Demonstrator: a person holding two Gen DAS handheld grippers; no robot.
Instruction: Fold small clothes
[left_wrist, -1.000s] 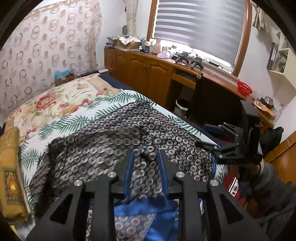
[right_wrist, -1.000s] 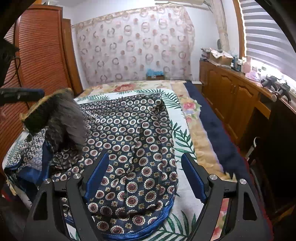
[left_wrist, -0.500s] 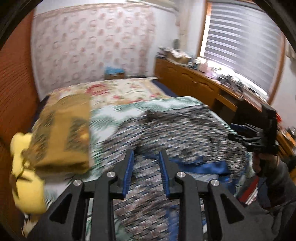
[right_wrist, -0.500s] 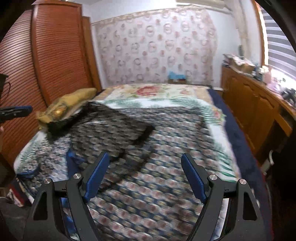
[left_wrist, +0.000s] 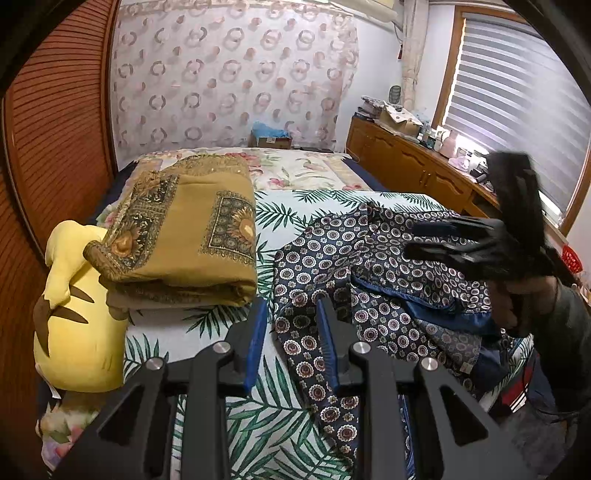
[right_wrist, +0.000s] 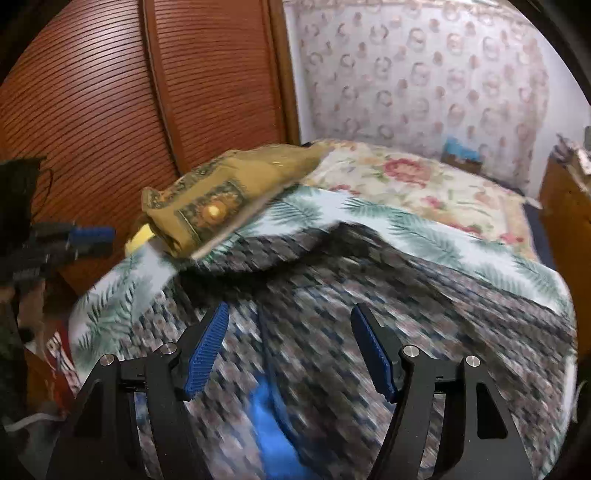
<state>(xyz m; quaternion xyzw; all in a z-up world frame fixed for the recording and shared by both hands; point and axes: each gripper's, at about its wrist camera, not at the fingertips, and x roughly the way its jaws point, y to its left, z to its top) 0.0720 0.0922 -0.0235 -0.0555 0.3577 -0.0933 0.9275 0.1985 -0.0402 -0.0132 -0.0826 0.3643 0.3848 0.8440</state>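
Navy patterned garment (left_wrist: 373, 280) w/ blue trim: crumpled on palm-leaf bedspread (left_wrist: 273, 421), just right of folded mustard blanket (left_wrist: 192, 236). Left gripper (left_wrist: 290, 345): tongs parted by a narrow gap, nothing between, above garment's left edge. Right gripper (right_wrist: 291, 350): tongs spread wide, empty, over garment (blurred); yellow plush (left_wrist: 77, 317) left of blanket.

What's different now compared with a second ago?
The left gripper swung leftward, from over the patterned garment toward the mustard folded blanket and yellow plush; its narrowly parted fingers hold nothing. The right gripper turned left too, wide open and empty above the garment. The garment stayed on the bed, now more rumpled.
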